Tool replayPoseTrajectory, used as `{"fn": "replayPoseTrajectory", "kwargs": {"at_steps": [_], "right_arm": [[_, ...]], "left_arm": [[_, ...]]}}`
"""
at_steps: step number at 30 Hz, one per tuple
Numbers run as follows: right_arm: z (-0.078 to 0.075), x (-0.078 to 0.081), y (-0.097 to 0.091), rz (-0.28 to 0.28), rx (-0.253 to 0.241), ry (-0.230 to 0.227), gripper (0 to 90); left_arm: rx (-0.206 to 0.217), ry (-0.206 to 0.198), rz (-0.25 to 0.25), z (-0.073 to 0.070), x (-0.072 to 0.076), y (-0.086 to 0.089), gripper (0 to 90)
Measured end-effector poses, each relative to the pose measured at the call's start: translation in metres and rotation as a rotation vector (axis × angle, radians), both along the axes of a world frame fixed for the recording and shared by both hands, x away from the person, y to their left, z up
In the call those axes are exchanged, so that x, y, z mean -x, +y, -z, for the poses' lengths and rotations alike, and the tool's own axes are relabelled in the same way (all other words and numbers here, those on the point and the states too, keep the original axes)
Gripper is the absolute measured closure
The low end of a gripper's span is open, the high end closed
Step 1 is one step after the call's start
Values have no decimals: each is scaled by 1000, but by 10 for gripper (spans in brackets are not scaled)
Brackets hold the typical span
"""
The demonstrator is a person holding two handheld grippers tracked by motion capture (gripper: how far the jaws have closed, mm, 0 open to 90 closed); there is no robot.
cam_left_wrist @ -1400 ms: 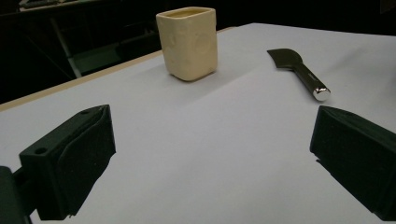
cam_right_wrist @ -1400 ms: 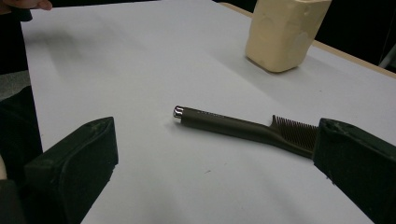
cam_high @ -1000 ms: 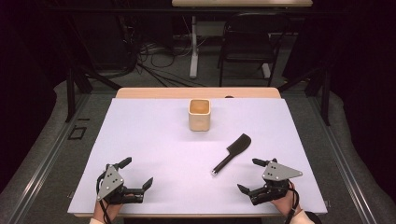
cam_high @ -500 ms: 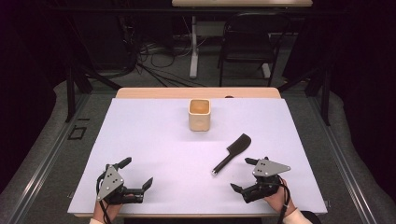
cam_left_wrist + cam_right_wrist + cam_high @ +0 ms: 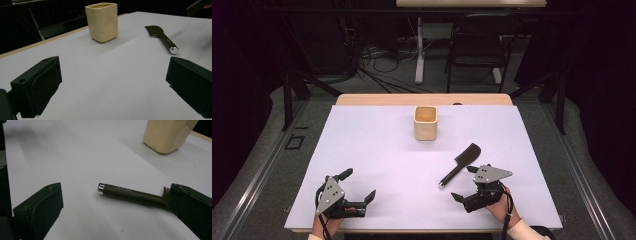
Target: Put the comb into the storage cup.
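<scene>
Right tongs [image 5: 469, 183], wide open and empty, have moved in beside the comb [image 5: 460, 165] handle since earlier. Comb lies near the cup [image 5: 425, 122]. Left tongs [image 5: 358, 185] open, empty, unmoved.

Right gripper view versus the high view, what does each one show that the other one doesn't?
The right gripper view alone shows pale lettering along the brush's handle and its chrome end cap up close. The high view alone shows the left gripper, the right gripper from above, both open, plus the chair and cables beyond the table. Both show the brush lying flat on the white table and the cream cup standing apart from it.
</scene>
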State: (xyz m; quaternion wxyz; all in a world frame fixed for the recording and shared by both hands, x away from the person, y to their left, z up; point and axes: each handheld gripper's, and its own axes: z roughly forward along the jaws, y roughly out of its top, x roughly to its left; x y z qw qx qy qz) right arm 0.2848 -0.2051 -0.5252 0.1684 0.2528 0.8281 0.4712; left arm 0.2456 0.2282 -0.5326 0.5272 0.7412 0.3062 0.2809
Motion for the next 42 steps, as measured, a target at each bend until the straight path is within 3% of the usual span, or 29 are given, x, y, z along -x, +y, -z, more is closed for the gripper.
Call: {"fn": "replayPoseTrajectory", "kwargs": {"at_steps": [21,37,42], "right_arm": [[1,-17,20,-10,-4,56,0],[4,-26,30,-25,25,78,0],[3,-27,33,-24,33,72,65]], "left_arm": [[0,3,-3,0,0,1,1],[1,4,-3,0,-1,0,1],[3,3,-2,0,-1,0,2]]}}
